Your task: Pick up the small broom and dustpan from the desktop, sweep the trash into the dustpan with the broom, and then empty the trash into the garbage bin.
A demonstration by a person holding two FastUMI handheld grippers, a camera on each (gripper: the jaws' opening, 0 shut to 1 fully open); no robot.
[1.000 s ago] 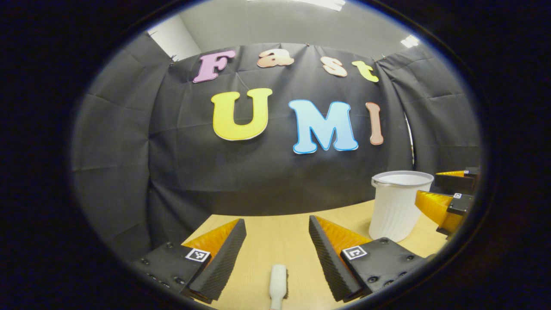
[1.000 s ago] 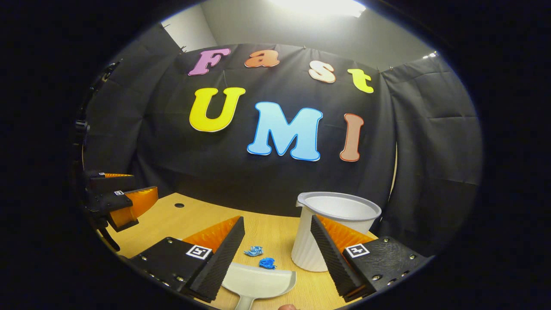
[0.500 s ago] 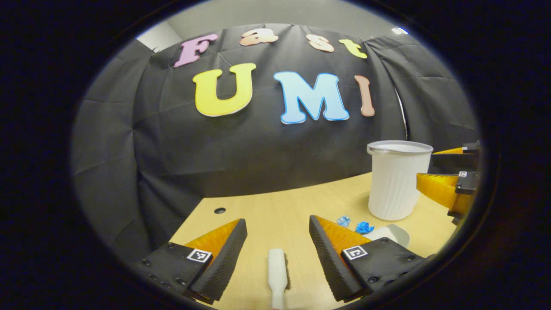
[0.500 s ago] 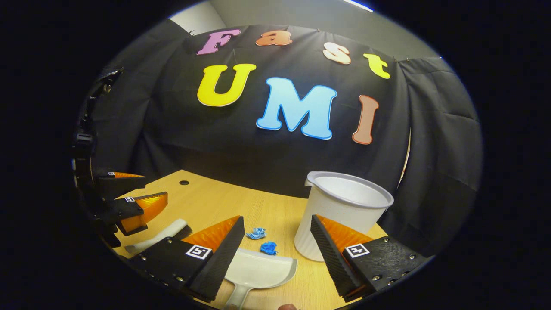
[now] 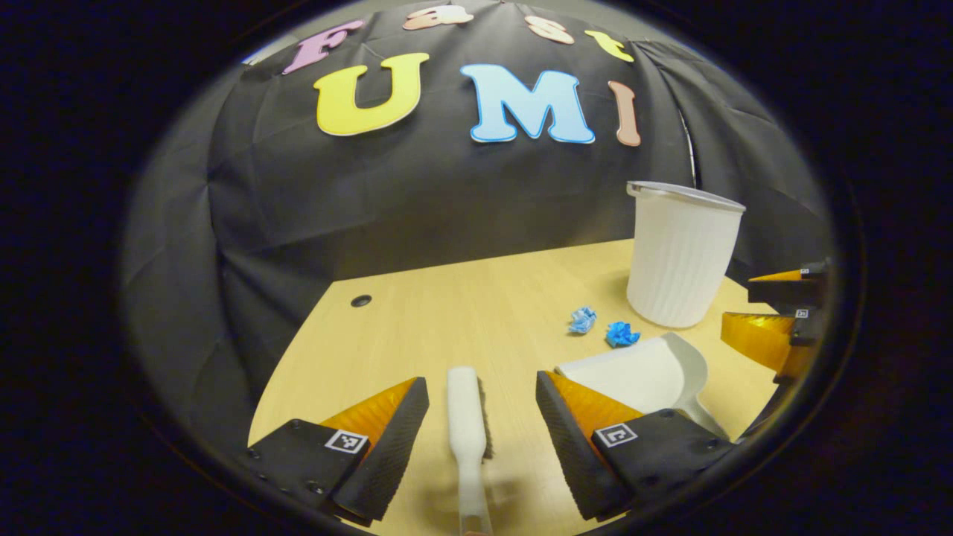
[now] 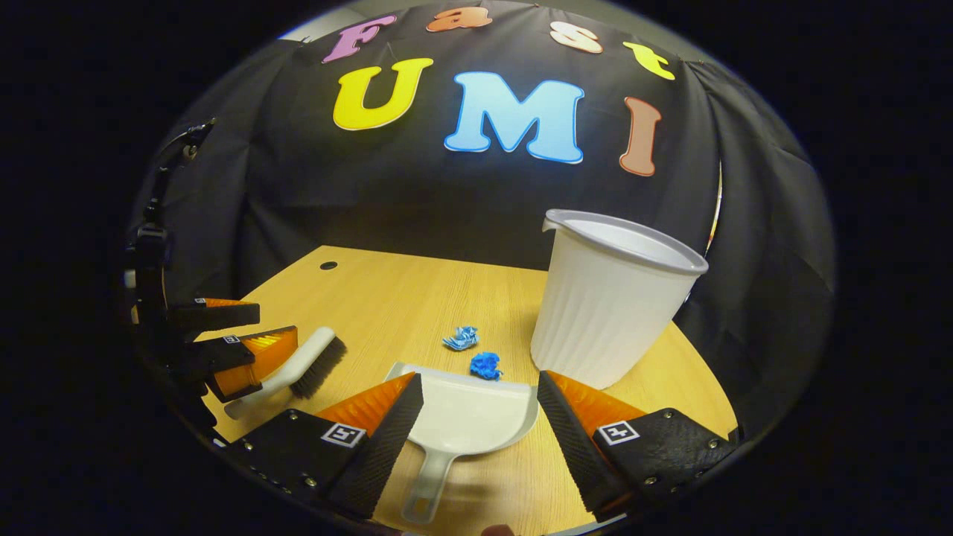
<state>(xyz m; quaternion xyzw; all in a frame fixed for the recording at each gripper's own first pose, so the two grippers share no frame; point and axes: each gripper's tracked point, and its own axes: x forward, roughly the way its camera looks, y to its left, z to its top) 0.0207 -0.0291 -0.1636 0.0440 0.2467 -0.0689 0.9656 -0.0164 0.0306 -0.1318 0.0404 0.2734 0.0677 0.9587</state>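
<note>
Left gripper [image 5: 482, 417] fingers spread wide, nothing between the pads in contact. The small broom [image 5: 467, 417] lies flat on the wooden desktop [image 5: 447, 313] in the gap between the fingers, handle toward the camera, white back up, dark bristles along its right edge; neither finger touches it. Just past the right finger sits the white dustpan [image 5: 648, 372], open mouth facing the trash. Beyond its lip, two crumpled blue paper scraps [image 5: 603, 327] lie near each other on the desk. Behind them stands the white ribbed garbage bin [image 5: 679, 257], upright, near the desk's far right edge. A small dark hole [image 5: 361, 301] in the desktop far left.

Right gripper [image 6: 480, 424] also wide open, holding nothing. The dustpan [image 6: 465, 420] lies flat between its fingers, handle toward the camera, pan not touched by either finger as far as can be told. At the pan's far lip the blue scraps [image 6: 476, 353]: one just at the edge, the other a bit beyond. Garbage bin [image 6: 614, 298] upright to the right, behind the right finger. To the left, the other gripper [image 6: 238, 350] sits over the broom [image 6: 298, 368], bristles toward the dustpan. In the left gripper view, the right gripper's orange fingers [image 5: 767, 335] show at the far right edge, beside the dustpan.
</note>
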